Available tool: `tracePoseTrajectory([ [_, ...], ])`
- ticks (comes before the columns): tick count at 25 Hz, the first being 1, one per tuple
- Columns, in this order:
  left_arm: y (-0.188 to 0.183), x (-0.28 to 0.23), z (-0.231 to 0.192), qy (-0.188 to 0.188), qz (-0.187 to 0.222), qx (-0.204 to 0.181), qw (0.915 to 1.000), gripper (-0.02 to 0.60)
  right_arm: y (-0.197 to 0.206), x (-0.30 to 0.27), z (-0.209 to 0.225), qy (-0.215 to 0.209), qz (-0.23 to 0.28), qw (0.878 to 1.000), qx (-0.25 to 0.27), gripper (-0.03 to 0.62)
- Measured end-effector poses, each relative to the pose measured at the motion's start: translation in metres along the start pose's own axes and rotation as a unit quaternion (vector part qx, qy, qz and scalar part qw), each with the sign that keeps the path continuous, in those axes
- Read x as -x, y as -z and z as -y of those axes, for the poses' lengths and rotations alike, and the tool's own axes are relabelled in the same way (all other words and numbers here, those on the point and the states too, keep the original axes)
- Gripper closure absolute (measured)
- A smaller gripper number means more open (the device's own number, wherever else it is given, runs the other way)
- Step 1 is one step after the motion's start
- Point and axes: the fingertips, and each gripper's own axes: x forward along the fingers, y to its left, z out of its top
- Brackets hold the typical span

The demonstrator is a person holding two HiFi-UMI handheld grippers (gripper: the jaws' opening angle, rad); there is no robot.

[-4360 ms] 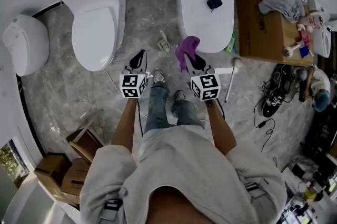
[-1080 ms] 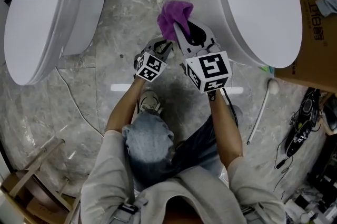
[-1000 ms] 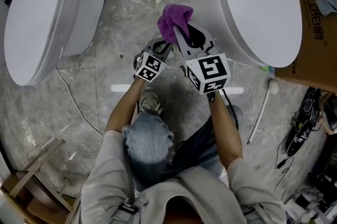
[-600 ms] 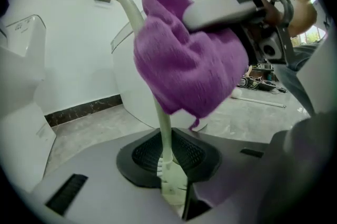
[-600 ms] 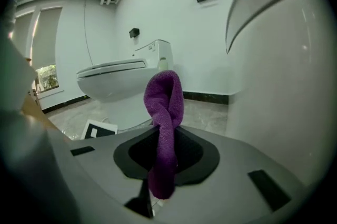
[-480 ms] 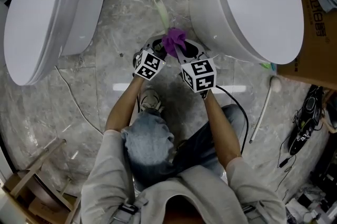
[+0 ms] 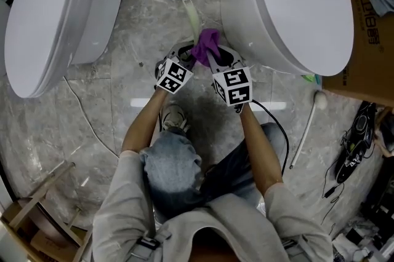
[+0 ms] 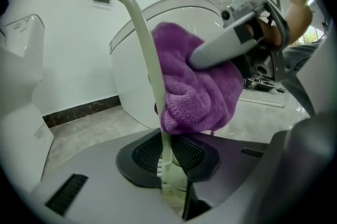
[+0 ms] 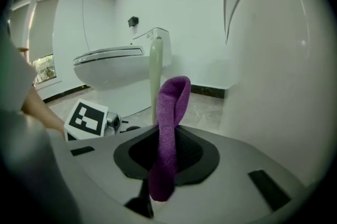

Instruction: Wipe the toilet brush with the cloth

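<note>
**Right gripper has come down and laid the cloth on the brush**

Since one second ago the right gripper (image 9: 166,162) has sunk from above the left one to just beside it, and the purple cloth (image 9: 171,104) came down with it. Its jaws are closed on the cloth. One fold stands up from between them as a loop, and a short end hangs out toward the camera.

In the left gripper view this cloth lies bunched against the right side of the toilet brush stem, touching it a little above the left jaws. Whether it goes around the stem I cannot tell.

The left gripper (image 8: 169,165) has kept its place. Its jaws are almost together and clamp the lower end of the toilet brush (image 8: 150,60). The brush is a thin, pale green stem. It rises from the jaws and bends over to the upper left, where it ends in a small dark piece.

In the head view both grippers meet low over the grey marble floor (image 7: 148,15), in the gap between two white toilets. The right toilet (image 7: 295,8) is very near the cloth, and the left toilet (image 7: 49,21) is farther away. Both lids are down. A cardboard box (image 7: 369,21) stands at the far right, and a white rod (image 7: 306,131) lies on the floor below it.
</note>
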Motion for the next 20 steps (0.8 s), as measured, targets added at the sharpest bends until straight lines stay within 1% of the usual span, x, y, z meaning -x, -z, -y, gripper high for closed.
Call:
tracePoseTrajectory([
  [2,-0.001,-0.001,0.0,-0.001,0.001,0.001,1.0,0.518,-0.027,0.015,-0.002,0.006,0.033,0.999,0.021,0.519],
  [5,-0.002,-0.003,-0.001,-0.005,0.001,0.004,1.0,0.518,-0.079,0.041,-0.008,0.007,0.097,0.995,0.037,0.519],
  [9,-0.002,-0.003,-0.001,-0.007,-0.001,0.003,1.0,0.518,-0.158,0.075,-0.023,-0.01,0.188,0.981,0.041,0.519],
  [12,-0.002,-0.003,0.0,-0.007,-0.002,0.003,1.0,0.518,-0.203,0.089,-0.034,-0.026,0.234,0.971,0.039,0.519],
  [13,-0.002,-0.003,-0.001,-0.008,-0.002,0.003,1.0,0.518,-0.211,0.088,-0.036,-0.028,0.24,0.97,0.038,0.519],
  [15,-0.002,-0.004,-0.001,-0.01,-0.003,0.004,0.9999,0.518,-0.212,0.074,-0.039,-0.029,0.231,0.972,0.037,0.519],
  [17,-0.002,-0.004,0.0,-0.01,-0.004,0.005,0.9999,0.518,-0.198,0.056,-0.04,-0.03,0.206,0.978,0.033,0.519],
  [20,-0.004,-0.004,0.0,-0.01,-0.002,0.005,0.9999,0.518,-0.166,0.033,-0.037,-0.027,0.166,0.986,0.021,0.519],
])
